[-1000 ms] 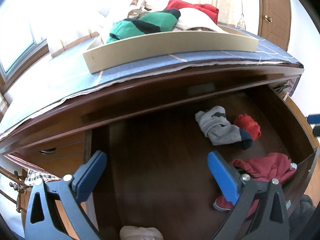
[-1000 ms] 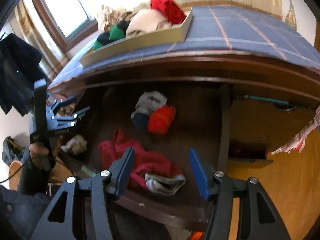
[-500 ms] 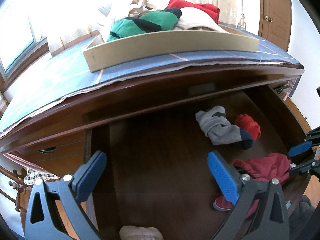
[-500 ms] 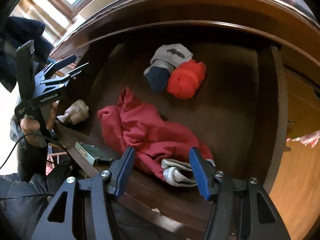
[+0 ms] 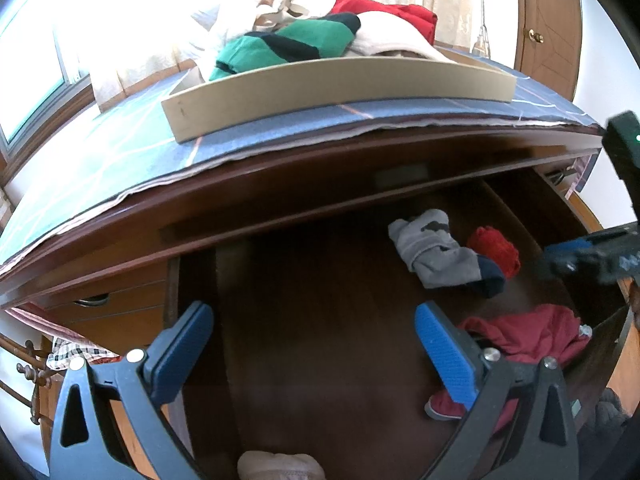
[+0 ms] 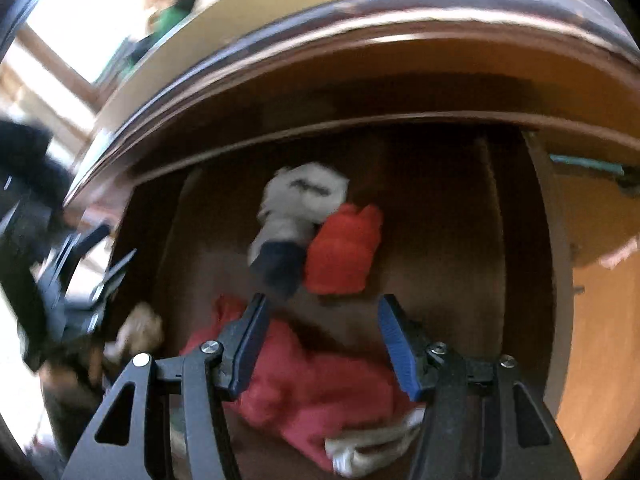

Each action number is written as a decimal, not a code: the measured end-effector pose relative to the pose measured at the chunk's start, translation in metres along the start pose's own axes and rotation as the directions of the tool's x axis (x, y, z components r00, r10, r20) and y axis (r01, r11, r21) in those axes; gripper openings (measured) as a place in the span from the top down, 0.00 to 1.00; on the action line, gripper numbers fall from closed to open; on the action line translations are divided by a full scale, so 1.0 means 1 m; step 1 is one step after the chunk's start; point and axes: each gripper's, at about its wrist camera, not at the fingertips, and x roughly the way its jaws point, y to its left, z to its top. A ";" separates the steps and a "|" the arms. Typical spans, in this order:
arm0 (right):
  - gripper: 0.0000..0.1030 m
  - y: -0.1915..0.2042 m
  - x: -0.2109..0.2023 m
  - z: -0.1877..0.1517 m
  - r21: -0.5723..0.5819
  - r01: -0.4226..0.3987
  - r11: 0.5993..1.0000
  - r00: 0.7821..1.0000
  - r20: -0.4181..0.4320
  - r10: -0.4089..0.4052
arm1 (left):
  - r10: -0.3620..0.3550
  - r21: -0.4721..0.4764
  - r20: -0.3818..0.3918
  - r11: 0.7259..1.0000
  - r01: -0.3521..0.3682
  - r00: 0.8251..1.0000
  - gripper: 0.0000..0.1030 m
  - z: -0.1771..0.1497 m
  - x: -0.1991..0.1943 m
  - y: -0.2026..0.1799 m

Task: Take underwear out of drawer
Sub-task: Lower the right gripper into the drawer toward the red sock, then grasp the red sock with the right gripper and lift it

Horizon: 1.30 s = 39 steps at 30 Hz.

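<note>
The open drawer (image 5: 320, 360) holds 3 loose bundles of clothing, plus a pale lump (image 5: 280, 466) cut off at the bottom edge of the left view. The 3: a grey piece with a dark blue band (image 5: 436, 258), a small bright-red roll (image 5: 496, 250) touching it, and a crumpled dark-red garment (image 5: 536, 334) with a pale waistband near the front corner. Which of these is underwear cannot be told for sure — the dark-red one with its band looks likeliest.

2 grippers show. The left gripper (image 5: 312, 354) hangs over bare drawer floor, its blue pads spread wide with nothing between them. The right gripper (image 6: 320, 338) stands about half open above the dark-red garment (image 6: 320, 392), the pads apart and gripping nothing; whether they touch the cloth is unclear, since the right view is smeared by motion blur. In the left view it shows only as a blurred dark shape at the right edge (image 5: 592, 256).

On the dresser top sits 1 tan tray (image 5: 340, 88) heaped with clothes — green-and-black, white and red pieces; the heap's far side is hidden and washed out by window glare.
</note>
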 end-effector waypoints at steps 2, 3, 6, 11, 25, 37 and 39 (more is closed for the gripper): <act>0.43 -0.002 0.006 0.004 0.061 0.008 0.998 0.999 0.032 -0.009 | 0.004 0.008 -0.008 1.000 -0.004 1.000 0.00 0.000 0.001 -0.002; 0.43 -0.002 0.008 0.006 0.082 0.009 0.997 0.999 0.043 -0.013 | 0.003 0.011 -0.012 1.000 -0.003 1.000 0.00 0.000 0.002 -0.002; 0.43 0.002 0.018 0.011 0.114 0.041 0.993 0.997 0.063 -0.049 | 0.004 0.014 -0.025 1.000 -0.004 1.000 0.00 0.000 0.003 -0.004; 0.43 0.003 0.032 0.017 0.175 0.079 0.981 0.996 0.017 -0.084 | 0.017 0.024 -0.024 1.000 -0.017 1.000 0.00 -0.002 0.001 -0.006; 0.64 0.002 0.056 0.017 0.198 0.059 0.978 0.992 -0.119 -0.036 | 0.019 0.017 -0.062 1.000 -0.018 0.998 0.00 -0.004 -0.001 0.001; 0.72 0.001 0.020 0.014 0.214 -0.026 0.976 0.998 0.061 0.013 | -0.047 -0.070 -0.118 0.997 0.039 0.992 0.00 -0.020 0.002 0.013; 0.72 0.000 0.009 0.011 0.213 -0.058 0.975 0.992 0.119 0.033 | -0.045 -0.064 -0.115 0.997 0.038 0.992 0.00 -0.020 0.001 0.011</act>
